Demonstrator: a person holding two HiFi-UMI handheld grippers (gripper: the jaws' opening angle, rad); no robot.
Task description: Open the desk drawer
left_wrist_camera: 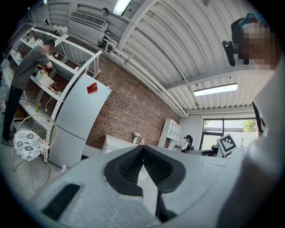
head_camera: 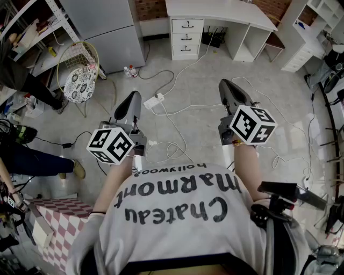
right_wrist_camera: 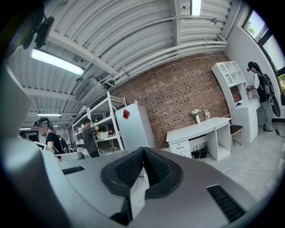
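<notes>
A white desk (head_camera: 215, 9) stands far off across the floor by the brick wall, with a stack of three shut drawers (head_camera: 187, 36) under its left end. In the right gripper view the desk (right_wrist_camera: 202, 127) and its drawers (right_wrist_camera: 180, 147) sit right of centre, in the distance. In the left gripper view only a corner of the desk (left_wrist_camera: 116, 143) shows. My left gripper (head_camera: 133, 96) (left_wrist_camera: 143, 148) and right gripper (head_camera: 226, 86) (right_wrist_camera: 143, 151) are held level in front of me, well short of the desk. Both are shut with nothing between the fingers.
Cables and a power strip (head_camera: 153, 100) lie on the floor between me and the desk. A grey fridge (head_camera: 107, 27) and a wire chair with a patterned cushion (head_camera: 79, 83) stand to the left. A white shelf unit (head_camera: 309, 27) is at the right, people are at the left shelves, and a checkered box (head_camera: 54, 225) is near left.
</notes>
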